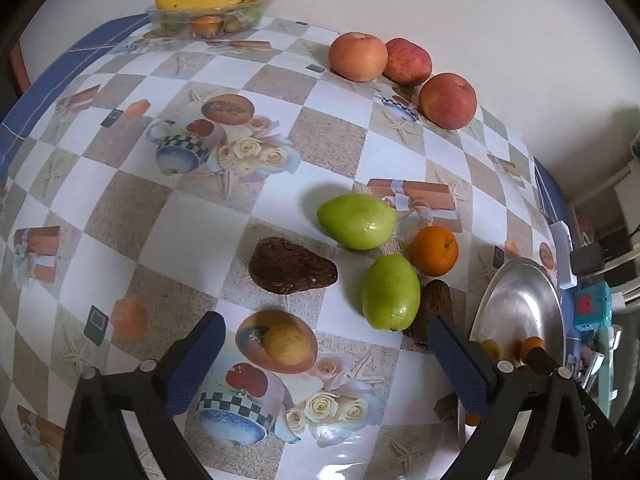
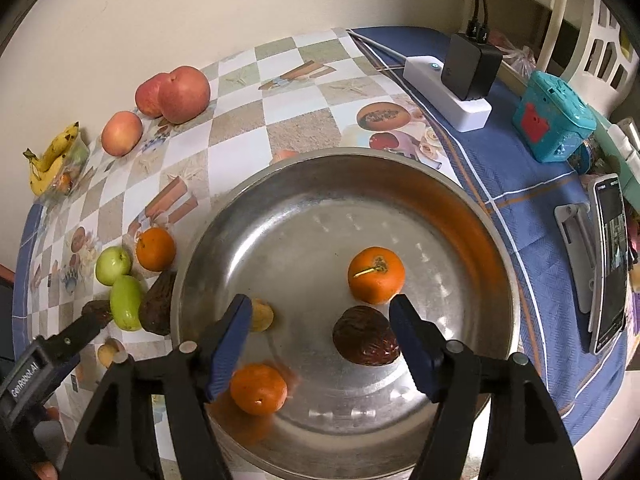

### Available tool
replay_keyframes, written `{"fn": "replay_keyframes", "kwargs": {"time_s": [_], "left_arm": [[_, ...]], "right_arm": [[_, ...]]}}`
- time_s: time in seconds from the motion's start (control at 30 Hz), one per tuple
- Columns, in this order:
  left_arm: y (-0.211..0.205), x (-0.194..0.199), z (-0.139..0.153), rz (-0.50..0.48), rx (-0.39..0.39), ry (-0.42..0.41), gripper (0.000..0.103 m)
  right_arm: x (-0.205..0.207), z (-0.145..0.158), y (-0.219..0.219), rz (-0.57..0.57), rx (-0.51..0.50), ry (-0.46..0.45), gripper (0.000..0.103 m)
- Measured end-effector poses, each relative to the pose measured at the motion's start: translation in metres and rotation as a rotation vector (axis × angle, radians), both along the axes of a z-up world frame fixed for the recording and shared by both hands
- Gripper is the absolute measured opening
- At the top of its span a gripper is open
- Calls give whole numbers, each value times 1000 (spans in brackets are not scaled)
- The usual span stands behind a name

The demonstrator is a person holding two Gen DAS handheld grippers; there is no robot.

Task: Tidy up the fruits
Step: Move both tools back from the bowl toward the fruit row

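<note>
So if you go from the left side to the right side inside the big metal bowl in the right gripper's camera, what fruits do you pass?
Inside the metal bowl: small yellow fruit → blurry orange at the near rim → dark brown fruit and, just behind it, the stemmed orange.

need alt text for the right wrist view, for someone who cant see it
The open right gripper hovers over a large round metal bowl holding two oranges, a dark brown wrinkled fruit and a small yellow fruit. More fruit lies on the checkered tablecloth to its left.
</note>
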State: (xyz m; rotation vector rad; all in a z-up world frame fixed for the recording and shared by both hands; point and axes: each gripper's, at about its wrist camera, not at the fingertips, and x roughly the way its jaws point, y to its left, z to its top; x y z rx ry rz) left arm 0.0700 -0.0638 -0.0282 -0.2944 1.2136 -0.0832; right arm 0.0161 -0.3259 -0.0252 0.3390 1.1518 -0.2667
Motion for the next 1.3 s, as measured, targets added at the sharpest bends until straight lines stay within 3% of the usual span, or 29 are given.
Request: {"fn": "replay_keyframes", "kwargs": {"time_s": [0.1,0.17,0.5,0.57,0.8,1.03,1.13,1.3], "left_arm": [[-1,0,-1,-1,18,3,103],[-1,-1,-2,3,41,6,103],[3,-1,-6,16,64,16,103],[2,-1,-5,14,70,13,103],[4,-2,8,-21,117,-37,103],[26,2,21,-9,122,-66,103],[36,9,18,-12,99,-51,103],[64,14,16,84,-5,-37,103]], "right_arm": [[0,-1,1,7,-13,7,74],[1,-2,2,12,-26,12,87],[1,-5,7,26,-70,19,89],[1,-5,8,30,-87,16,99],[1,-1,14,40,-79,-36,99],[7,9,30,73,1,-71,99],[14,15,47,102,19,-74,99],[28,17,79,177,71,-59,99]]}}
